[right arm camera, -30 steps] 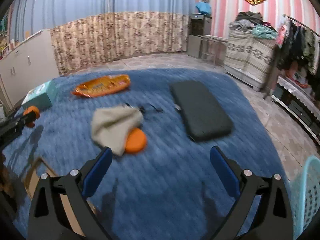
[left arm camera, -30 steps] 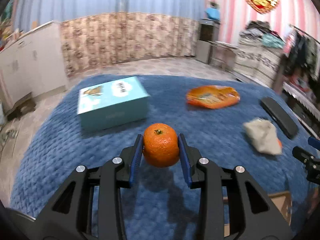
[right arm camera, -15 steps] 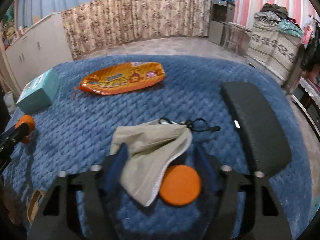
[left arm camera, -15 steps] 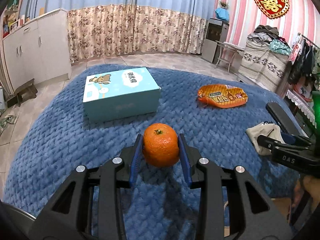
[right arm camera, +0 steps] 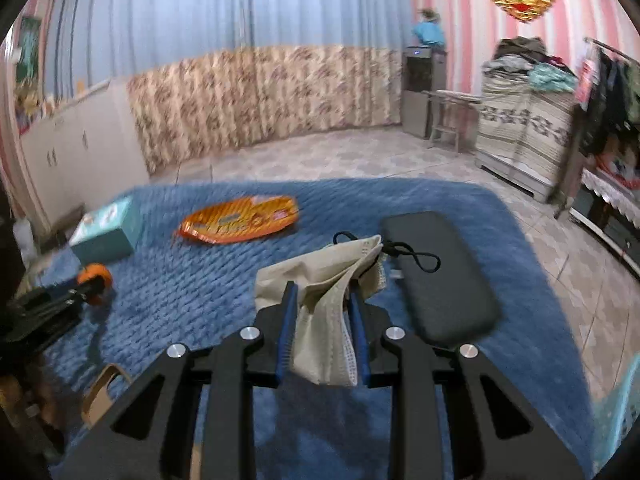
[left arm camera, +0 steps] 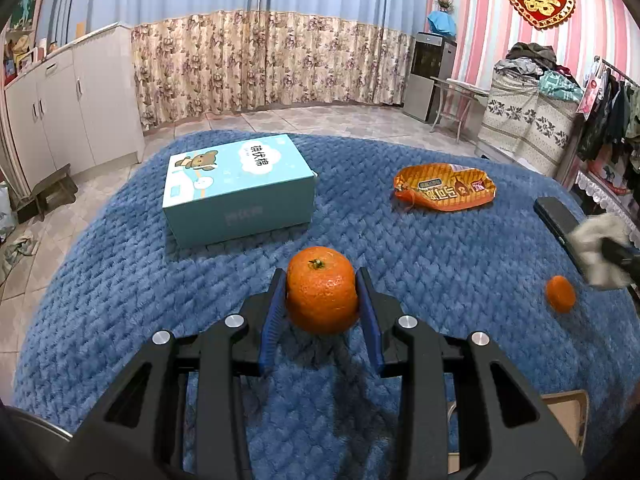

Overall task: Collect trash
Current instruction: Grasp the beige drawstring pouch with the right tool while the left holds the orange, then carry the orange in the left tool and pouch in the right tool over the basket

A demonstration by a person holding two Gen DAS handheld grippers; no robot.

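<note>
My left gripper (left arm camera: 322, 304) is shut on an orange (left arm camera: 321, 294) and holds it above the blue blanket (left arm camera: 120, 280). My right gripper (right arm camera: 322, 328) is shut on a beige face mask (right arm camera: 332, 304) with black ear loops, lifted off the blanket. In the left wrist view the mask (left arm camera: 596, 248) shows at the far right, with a small orange piece (left arm camera: 560, 294) on the blanket below it. An orange snack bag (left arm camera: 444, 188) lies at the back right; it also shows in the right wrist view (right arm camera: 240, 220).
A light blue tissue box (left arm camera: 240, 192) stands behind the orange. A black flat case (right arm camera: 436, 276) lies right of the mask. A cardboard box edge (left arm camera: 568, 420) sits at the near right. A teal basket rim (right arm camera: 620, 400) shows at the far right.
My right gripper closed on the face mask and lifted it, uncovering the small orange piece. My left gripper kept hold of the orange with little movement.
</note>
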